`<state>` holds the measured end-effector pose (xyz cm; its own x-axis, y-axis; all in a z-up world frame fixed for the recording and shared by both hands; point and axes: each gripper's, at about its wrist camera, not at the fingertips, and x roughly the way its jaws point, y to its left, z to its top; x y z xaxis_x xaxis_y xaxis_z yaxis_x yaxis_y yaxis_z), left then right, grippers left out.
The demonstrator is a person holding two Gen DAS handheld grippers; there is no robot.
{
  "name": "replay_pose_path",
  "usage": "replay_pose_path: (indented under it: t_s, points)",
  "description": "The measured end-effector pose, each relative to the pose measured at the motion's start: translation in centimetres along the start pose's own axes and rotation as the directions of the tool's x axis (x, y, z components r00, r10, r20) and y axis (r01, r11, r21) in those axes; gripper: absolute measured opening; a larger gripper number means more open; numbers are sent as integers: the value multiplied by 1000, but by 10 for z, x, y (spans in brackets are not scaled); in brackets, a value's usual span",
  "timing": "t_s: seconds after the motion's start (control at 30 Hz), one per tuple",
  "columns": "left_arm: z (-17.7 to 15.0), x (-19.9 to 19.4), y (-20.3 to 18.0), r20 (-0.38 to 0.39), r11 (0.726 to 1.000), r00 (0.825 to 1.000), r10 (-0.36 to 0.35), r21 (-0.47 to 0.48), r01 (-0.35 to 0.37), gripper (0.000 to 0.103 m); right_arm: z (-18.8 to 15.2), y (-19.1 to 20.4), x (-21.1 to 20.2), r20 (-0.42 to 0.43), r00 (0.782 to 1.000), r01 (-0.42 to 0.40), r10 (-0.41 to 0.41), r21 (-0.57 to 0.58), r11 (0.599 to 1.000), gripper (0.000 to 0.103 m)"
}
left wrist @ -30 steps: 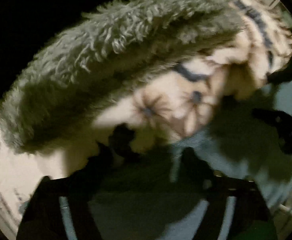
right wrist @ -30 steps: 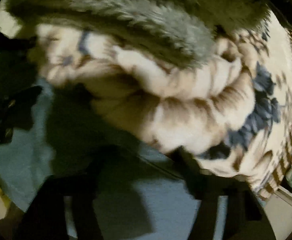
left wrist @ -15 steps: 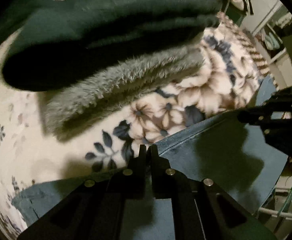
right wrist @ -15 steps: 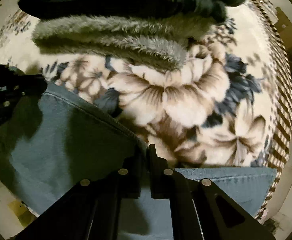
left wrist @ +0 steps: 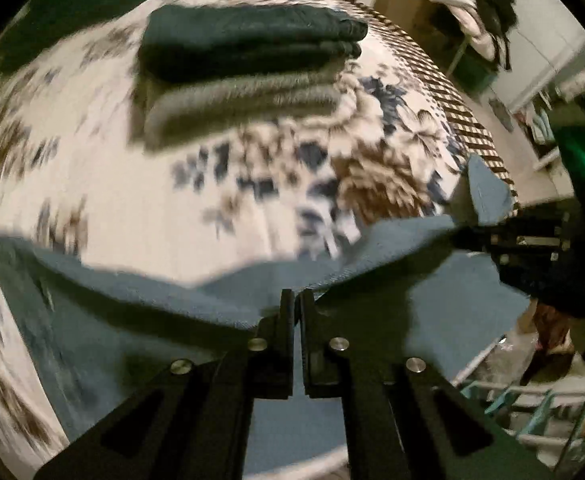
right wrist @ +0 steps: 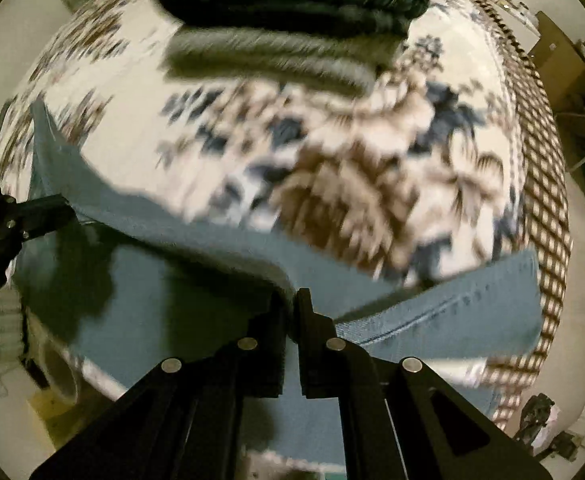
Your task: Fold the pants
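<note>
The blue denim pants (left wrist: 140, 320) hang and drape near the front of a bed, also in the right wrist view (right wrist: 196, 292). My left gripper (left wrist: 296, 300) is shut on the pants' upper edge. My right gripper (right wrist: 292, 300) is shut on the same edge further right. Each gripper shows in the other's view: the right one (left wrist: 464, 236) at the right of the left wrist view, the left one (right wrist: 68, 212) at the left of the right wrist view. The cloth is stretched between them above the bed.
A floral blanket (left wrist: 252, 184) covers the bed. A stack of folded clothes, dark green on grey fleece (left wrist: 248, 68), lies at the far side, also in the right wrist view (right wrist: 288, 20). Furniture and a drying rack (left wrist: 532, 392) stand to the right.
Both grippers have pulled back and up from the folded stack with the pants edge held. The stack now looks far away and the blanket fills the view.
</note>
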<state>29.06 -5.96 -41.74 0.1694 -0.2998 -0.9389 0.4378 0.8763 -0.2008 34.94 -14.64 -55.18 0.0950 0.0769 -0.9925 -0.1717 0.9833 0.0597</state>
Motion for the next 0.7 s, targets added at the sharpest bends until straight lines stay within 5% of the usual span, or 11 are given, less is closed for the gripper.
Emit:
replay_pose_path:
  t_s: [0.17, 0.4, 0.43, 0.5, 0.57, 0.7]
  points:
    - [-68, -4, -18, -60, 996, 998, 0, -90, -6, 0, -69, 19, 16, -75, 997, -19, 18, -14, 1000, 5]
    - [-137, 53, -23, -190, 978, 982, -2, -207, -38, 1, -135, 39, 75, -198, 980, -18, 12, -29, 999, 5]
    - [-144, 63, -21, -217, 975, 976, 7, -217, -55, 2, -139, 39, 84, -215, 976, -22, 17, -21, 1000, 9]
    - [-153, 78, -16, -263, 963, 963, 56, -242, -122, 5, -146, 36, 101, -279, 960, -28, 27, -1, 1000, 33]
    - [-151, 75, -14, -255, 951, 963, 90, -264, -159, 5, -152, 27, 97, -281, 958, -49, 58, 39, 998, 68]
    - [-136, 55, -15, -202, 933, 974, 104, -321, -166, 48, -168, -27, 56, -189, 968, -110, 167, 280, 954, 78]
